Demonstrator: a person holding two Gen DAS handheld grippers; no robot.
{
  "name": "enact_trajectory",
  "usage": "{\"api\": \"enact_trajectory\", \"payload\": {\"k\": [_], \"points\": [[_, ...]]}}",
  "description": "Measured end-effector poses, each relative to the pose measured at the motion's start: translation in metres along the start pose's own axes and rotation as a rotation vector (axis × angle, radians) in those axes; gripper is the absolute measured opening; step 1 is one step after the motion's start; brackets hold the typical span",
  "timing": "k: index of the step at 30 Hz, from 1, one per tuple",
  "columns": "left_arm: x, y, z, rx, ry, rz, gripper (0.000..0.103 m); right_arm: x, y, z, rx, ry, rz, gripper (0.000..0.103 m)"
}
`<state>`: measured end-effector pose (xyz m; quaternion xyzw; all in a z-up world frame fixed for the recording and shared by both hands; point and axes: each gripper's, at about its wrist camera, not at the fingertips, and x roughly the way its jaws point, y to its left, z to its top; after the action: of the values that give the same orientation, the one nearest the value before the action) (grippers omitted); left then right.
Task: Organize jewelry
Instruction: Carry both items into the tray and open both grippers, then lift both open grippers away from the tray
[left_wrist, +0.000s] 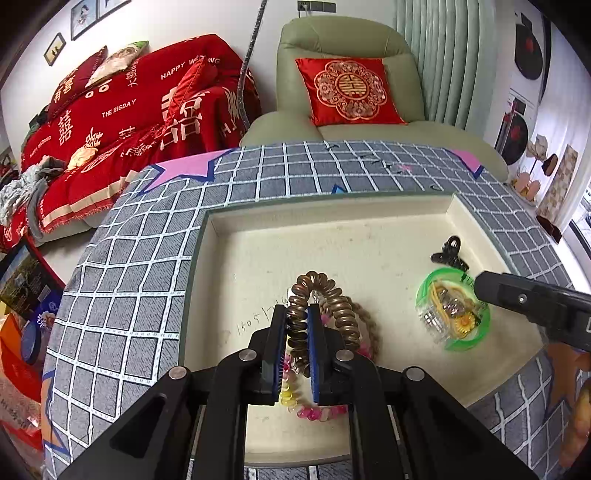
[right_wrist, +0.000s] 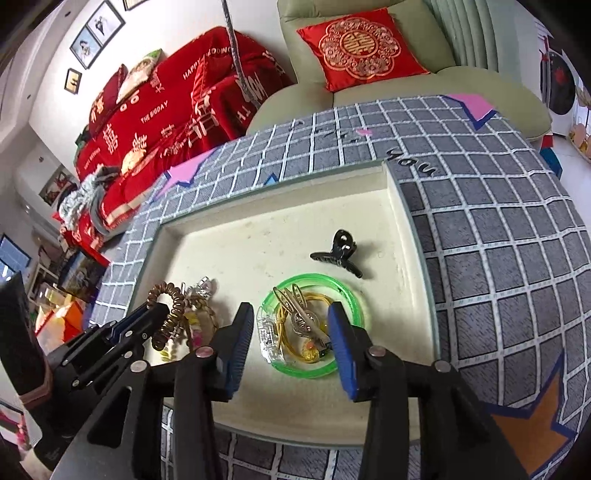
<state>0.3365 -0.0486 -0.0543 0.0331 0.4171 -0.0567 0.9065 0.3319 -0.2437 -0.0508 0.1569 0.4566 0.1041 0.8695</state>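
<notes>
Left wrist view shows the left claw clamped on a brown spiral hair tie inside the cream tray. Lifting may drag the pink bead bracelet, seemingly tangled beneath it. Right of the tie, the right claw stands open, empty, over the green plastic bangle; closing could scatter the clips within.

A home living room: sofa, armchair, framed pictures.

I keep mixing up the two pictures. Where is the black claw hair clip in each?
Left wrist view: black claw clip at right, just above the green ring.
Right wrist view: clip at centre, above the ring.
Shared landmark: the cream tray.
</notes>
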Motion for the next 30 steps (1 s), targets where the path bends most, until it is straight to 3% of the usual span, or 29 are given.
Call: {"api": "enact_trajectory", "payload": {"k": [12, 14, 15, 17, 24, 26, 27, 28, 30], "points": [[-0.021, -0.002, 0.004, 0.004, -0.032, 0.001, 0.023, -0.029, -0.014, 0.001, 0.056, -0.041, 0.009, 0.049], [-0.028, -0.002, 0.003, 0.002, -0.044, 0.008, 0.081, -0.034, -0.016, -0.002, 0.06, -0.045, 0.006, 0.049], [-0.035, -0.002, 0.001, -0.008, -0.076, 0.028, 0.103, -0.035, -0.016, -0.003, 0.058, -0.046, 0.005, 0.051], [-0.044, -0.004, -0.001, 0.013, -0.124, 0.051, 0.103, -0.038, -0.016, -0.008, 0.054, -0.047, 0.002, 0.054], [-0.06, -0.002, -0.012, 0.001, -0.102, 0.054, 0.103, -0.049, -0.013, -0.025, 0.037, -0.049, -0.023, 0.055], [-0.069, -0.001, -0.021, -0.009, -0.104, 0.06, 0.103, -0.056, -0.01, -0.031, 0.017, -0.058, -0.035, 0.063], [-0.074, -0.002, -0.026, -0.01, -0.1, 0.069, 0.103, -0.059, -0.009, -0.035, 0.007, -0.065, -0.042, 0.074], [-0.078, -0.003, -0.032, -0.011, -0.098, 0.077, 0.103, -0.064, -0.006, -0.04, -0.007, -0.075, -0.05, 0.078], [-0.088, -0.002, -0.043, -0.017, -0.096, 0.083, 0.103, -0.07, -0.002, -0.049, -0.031, -0.08, -0.061, 0.078]]}}
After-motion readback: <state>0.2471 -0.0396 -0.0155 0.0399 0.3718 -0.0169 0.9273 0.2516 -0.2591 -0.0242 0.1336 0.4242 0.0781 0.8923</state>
